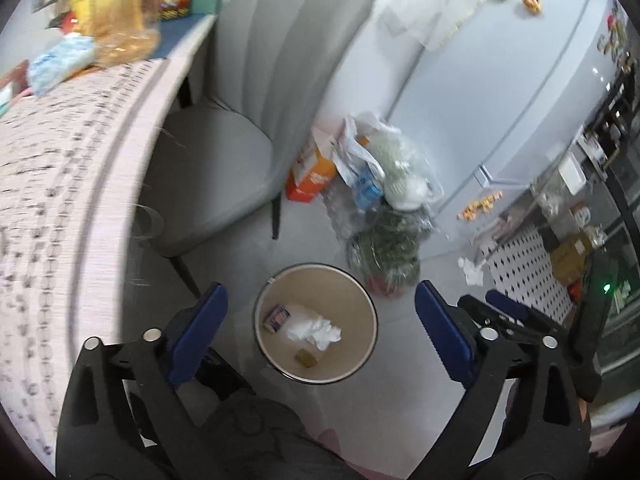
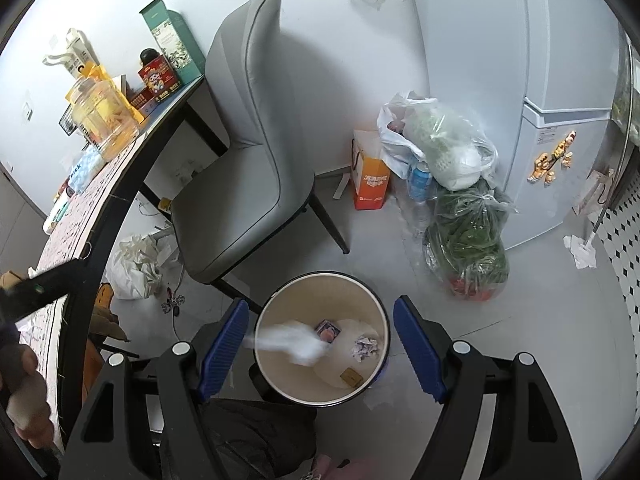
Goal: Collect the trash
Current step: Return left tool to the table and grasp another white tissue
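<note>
Trash lies in our bin (image 1: 362,300) at lower centre of both views: a white tissue (image 1: 314,330), a small carton (image 1: 277,318), a tan scrap (image 1: 306,358). Our left gripper (image 1: 320,330) hangs released above it, nothing between its pads. Our right gripper (image 2: 320,346) gapes too, a blurred white tissue (image 2: 292,342) between its fingers, untouched.

Grey chair (image 2: 248,152) by table (image 2: 120,184), white fridge (image 2: 560,140), pale floor (image 2: 380,240).

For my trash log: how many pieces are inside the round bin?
4: a white tissue at left, a small printed box beside it, a crumpled paper at right, a brown piece nearest the camera. More may hide under the tissue.
</note>
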Motion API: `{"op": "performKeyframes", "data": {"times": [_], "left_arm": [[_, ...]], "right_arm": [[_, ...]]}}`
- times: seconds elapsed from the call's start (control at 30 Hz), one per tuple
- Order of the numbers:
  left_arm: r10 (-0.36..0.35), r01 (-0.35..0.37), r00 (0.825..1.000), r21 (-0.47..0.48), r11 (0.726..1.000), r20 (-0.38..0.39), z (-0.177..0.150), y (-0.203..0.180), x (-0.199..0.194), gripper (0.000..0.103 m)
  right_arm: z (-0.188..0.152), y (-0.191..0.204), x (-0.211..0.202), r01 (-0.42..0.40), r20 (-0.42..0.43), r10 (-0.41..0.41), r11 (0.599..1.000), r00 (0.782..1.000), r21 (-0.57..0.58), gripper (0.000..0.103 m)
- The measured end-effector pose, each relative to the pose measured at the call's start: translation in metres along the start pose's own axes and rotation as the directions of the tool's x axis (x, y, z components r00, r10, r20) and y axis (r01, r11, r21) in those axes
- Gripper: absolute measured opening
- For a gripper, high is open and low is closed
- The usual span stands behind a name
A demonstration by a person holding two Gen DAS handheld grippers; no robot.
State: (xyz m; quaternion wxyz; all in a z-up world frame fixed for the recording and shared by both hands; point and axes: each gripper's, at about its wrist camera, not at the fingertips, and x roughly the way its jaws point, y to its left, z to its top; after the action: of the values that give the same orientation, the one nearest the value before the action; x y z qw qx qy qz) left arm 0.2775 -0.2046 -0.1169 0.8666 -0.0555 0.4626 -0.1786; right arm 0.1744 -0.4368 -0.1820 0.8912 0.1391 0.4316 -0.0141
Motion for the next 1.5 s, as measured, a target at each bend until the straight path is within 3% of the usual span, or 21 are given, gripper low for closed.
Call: {"op": "performKeyframes", "data": {"times": [0.2, 0.5, 0.87, 1.13, 1.3, 1.5], "left_arm": [[0.043, -0.038, 0.996, -0.065, 0.997, 0.078, 0.002, 0.034, -0.042, 0.097], [0.105, -0.077, 0.977, -0.151, 0.986, 0.188, -0.008, 0.095, -0.112, 0.097], [0.213, -0.136, 0.940, -0.280, 0.950, 0.266, -0.033, 0.176, -0.182, 0.097], [0.314, -0.216, 0.919, -0.364, 0.906, 0.237, -0.047, 0.229, -0.206, 0.097], [0.336, -0.220, 0.919, -0.436, 0.873, 0.208, -0.052, 0.260, -0.207, 0.097], [0.340, -0.227, 0.927, -0.483, 0.845, 0.160, -0.051, 0.286, -0.187, 0.095]], "right_arm": [[0.003, 0.042, -0.014, -0.007, 0.061, 0.011, 0.998, 0.998, -0.059, 0.095], [0.006, 0.121, -0.043, -0.066, 0.144, 0.085, 0.989, 0.986, -0.130, 0.095], [-0.011, 0.217, -0.055, -0.093, 0.130, 0.131, 0.960, 0.983, -0.263, 0.095], [-0.023, 0.268, -0.062, -0.193, 0.086, 0.234, 0.921, 0.968, -0.340, 0.095], [-0.029, 0.291, -0.063, -0.268, 0.032, 0.305, 0.880, 0.952, -0.392, 0.095], [-0.035, 0.317, -0.060, -0.295, -0.010, 0.326, 0.842, 0.945, -0.452, 0.095]]}}
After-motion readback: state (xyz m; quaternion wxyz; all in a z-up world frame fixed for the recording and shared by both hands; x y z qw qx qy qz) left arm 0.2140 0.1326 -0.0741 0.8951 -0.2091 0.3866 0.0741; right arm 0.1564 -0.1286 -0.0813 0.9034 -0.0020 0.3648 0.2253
